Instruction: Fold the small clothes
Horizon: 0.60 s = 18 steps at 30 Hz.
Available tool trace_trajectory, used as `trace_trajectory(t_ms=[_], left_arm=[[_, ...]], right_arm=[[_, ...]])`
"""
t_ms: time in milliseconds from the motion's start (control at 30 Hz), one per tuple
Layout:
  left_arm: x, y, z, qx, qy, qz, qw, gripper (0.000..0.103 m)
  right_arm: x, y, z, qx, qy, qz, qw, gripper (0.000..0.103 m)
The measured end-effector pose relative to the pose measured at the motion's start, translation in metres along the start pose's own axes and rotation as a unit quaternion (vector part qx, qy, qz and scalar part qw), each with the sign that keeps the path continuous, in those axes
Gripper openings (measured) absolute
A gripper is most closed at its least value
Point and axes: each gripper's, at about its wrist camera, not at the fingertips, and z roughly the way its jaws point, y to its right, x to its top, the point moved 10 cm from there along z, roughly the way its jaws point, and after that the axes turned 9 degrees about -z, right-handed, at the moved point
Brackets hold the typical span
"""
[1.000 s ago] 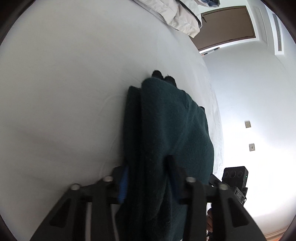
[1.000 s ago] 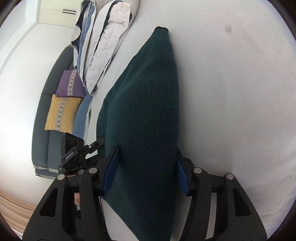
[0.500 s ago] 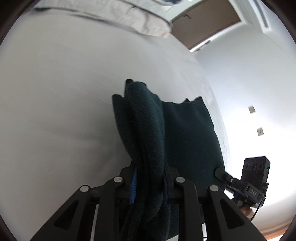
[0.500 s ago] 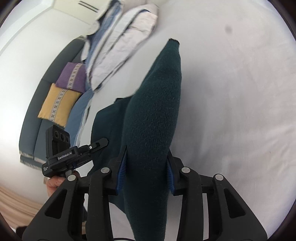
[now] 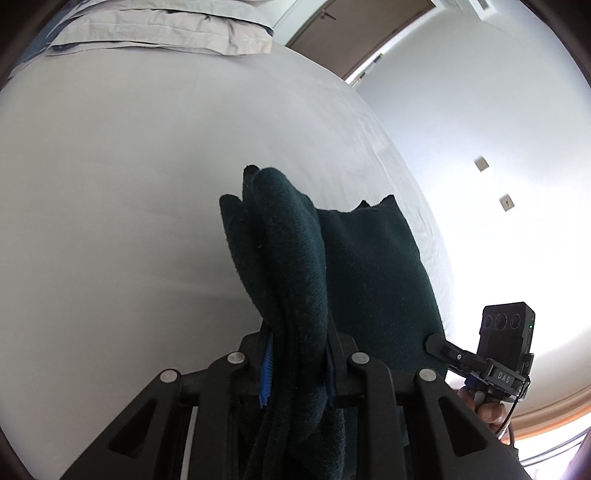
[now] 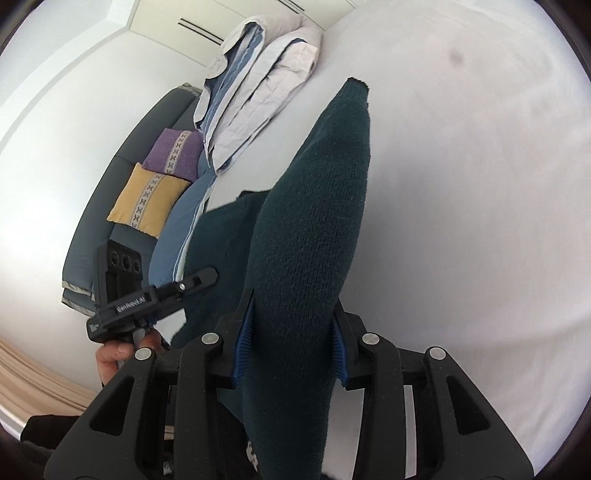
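Note:
A dark green knit garment (image 5: 369, 273) lies on the white bed (image 5: 110, 221), partly raised. My left gripper (image 5: 299, 354) is shut on a bunched edge of the garment (image 5: 288, 258), which stands up between its blue pads. My right gripper (image 6: 291, 332) is shut on another thick fold of the same garment (image 6: 317, 206), lifted off the sheet. Each gripper shows in the other's view: the right one in the left wrist view (image 5: 480, 362), the left one in the right wrist view (image 6: 155, 295).
Folded pale bedding (image 6: 258, 88) and a blue pillow (image 6: 184, 229) lie at the head of the bed (image 6: 480, 184). A grey sofa (image 6: 96, 229) with a yellow cushion (image 6: 147, 199) and a purple cushion (image 6: 173, 151) stands beyond. A brown door (image 5: 351, 33) is far off.
Both grippers have closed from wide open onto folds of the garment and lifted them off the sheet. The cloth now stands bunched between the pads.

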Motion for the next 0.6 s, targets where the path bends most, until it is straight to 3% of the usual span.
trace_trajectory(t_ms=[267, 333, 400, 600], left_arm=[[-0.022, -0.028, 0.053, 0.031, -0.026, -0.026, 0.9988, 0.025], [-0.026, -0.039, 0.061, 0.019, -0.031, -0.050, 0.9981, 0.026], [-0.028, -0.042, 0.062, 0.010, -0.029, -0.056, 0.9979, 0.027], [-0.029, -0.042, 0.064, 0.013, -0.018, -0.049, 0.9986, 0.031]], right_arm=[[-0.041, 0.059, 0.006, -0.012, -0.005, 0.065, 0.998, 0.034], [-0.051, 0.079, 0.011, -0.003, -0.005, 0.082, 0.997, 0.034], [-0.054, 0.082, 0.012, 0.016, 0.008, 0.082, 0.997, 0.034], [-0.056, 0.083, 0.016, 0.008, 0.012, 0.076, 0.997, 0.037]])
